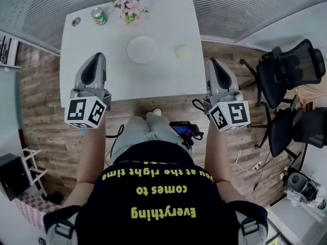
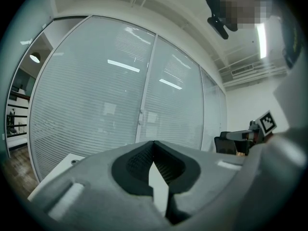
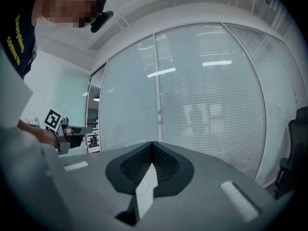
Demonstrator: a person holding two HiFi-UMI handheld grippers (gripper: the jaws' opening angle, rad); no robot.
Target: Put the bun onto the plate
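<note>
Now, with both the left gripper (image 1: 97, 59) and right gripper (image 1: 212, 64) pressed together and empty by the near desk (image 1: 82, 40) edge, spread your right one before reaching for the bun (image 1: 181, 52) lying just right of the plate (image 1: 142, 49).

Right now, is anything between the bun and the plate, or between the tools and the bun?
Nothing visible. Only bare table lies between bun and plate, and between the right tool and the bun; can and flowers stand farther back.
</note>
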